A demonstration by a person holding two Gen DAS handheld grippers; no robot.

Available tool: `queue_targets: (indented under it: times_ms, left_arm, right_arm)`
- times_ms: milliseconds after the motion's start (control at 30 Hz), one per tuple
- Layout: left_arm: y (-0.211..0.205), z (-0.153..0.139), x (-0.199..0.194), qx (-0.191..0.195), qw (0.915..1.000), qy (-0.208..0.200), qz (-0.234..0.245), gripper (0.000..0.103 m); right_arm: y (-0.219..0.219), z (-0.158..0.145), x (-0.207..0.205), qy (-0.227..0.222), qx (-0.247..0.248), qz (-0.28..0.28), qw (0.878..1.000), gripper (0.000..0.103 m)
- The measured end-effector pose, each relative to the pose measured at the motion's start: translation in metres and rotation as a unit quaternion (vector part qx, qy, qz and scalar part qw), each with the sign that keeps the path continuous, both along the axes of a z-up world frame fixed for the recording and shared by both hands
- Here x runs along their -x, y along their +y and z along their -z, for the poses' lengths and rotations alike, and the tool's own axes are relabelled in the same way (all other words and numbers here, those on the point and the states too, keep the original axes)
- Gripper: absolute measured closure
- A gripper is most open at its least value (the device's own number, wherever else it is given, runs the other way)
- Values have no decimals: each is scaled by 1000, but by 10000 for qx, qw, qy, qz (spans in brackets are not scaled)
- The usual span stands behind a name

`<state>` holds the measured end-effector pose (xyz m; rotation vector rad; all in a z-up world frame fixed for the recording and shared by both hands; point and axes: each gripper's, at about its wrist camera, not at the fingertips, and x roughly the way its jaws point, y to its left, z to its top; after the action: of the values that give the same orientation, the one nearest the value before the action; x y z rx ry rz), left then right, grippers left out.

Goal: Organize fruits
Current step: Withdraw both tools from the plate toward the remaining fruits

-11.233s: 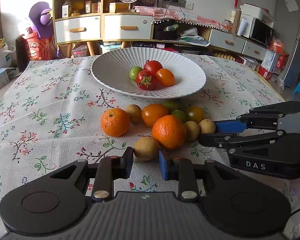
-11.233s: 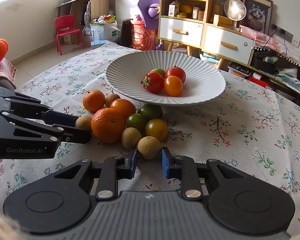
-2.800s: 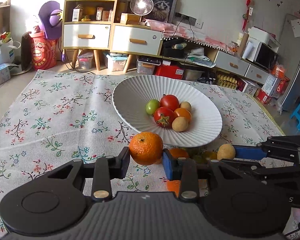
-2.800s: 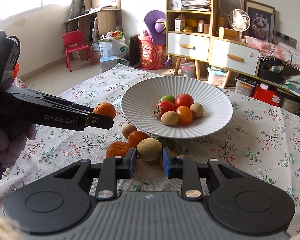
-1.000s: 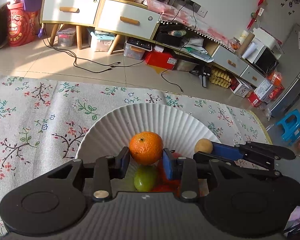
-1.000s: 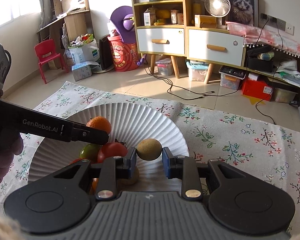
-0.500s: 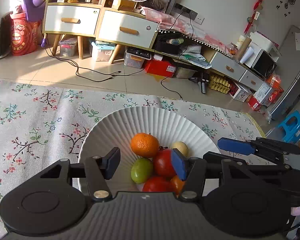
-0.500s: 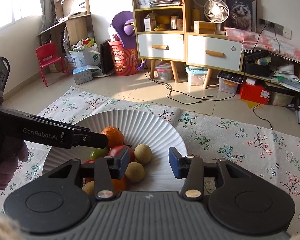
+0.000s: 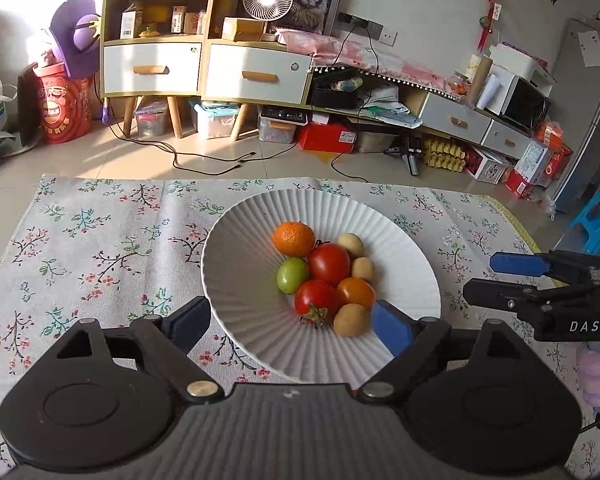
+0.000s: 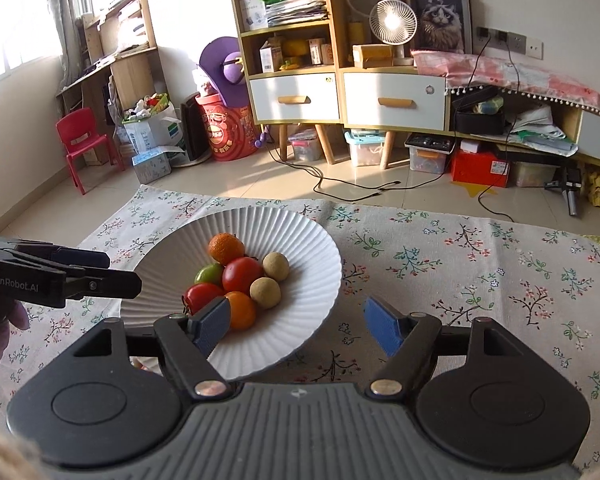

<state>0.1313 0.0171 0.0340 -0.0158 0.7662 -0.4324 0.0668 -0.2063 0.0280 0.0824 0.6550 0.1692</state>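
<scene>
Left wrist view: the left gripper (image 9: 290, 322), which clamped the orange (image 9: 294, 238) a second ago, now gapes wide and empty above the white plate (image 9: 244, 248). The orange lies at the far side of the pile, touching a red tomato (image 9: 329, 263). Counted: one orange, two red tomatoes, one green fruit (image 9: 292, 275), one small orange tomato (image 9: 355, 293), three tan fruits (one nearest the camera). The right gripper (image 9: 478, 278) hangs beside the plate.

Right wrist view: the right gripper (image 10: 296, 324) has let go its tan fruit (image 10: 276, 266) and stands wide open. A floral tablecloth (image 10: 480, 276) covers the table; behind stand white drawers (image 10: 394, 100), a fan (image 10: 393, 19) and a red chair (image 10: 80, 142).
</scene>
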Motion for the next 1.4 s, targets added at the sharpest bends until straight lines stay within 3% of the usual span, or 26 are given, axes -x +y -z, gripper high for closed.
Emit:
queue_targets:
  times_ms: [267, 567, 1000, 1400]
  left_arm:
    - [3, -6, 34, -103, 9999, -71, -61, 4]
    - [-8, 4, 62, -435, 9989, -165, 47, 4]
    - [-4, 30, 91, -446, 9983, -369, -60, 4]
    - [-20, 61, 101, -665, 9967, -441, 161, 4]
  right_arm:
    - [7, -3, 25, 46, -43, -61, 10000, 18]
    - [12, 0, 49, -44, -99, -196, 9997, 7]
    - [14, 21, 66, 83, -175, -119, 9997, 4]
    - [28, 48, 65, 296, 299, -185, 9989, 4]
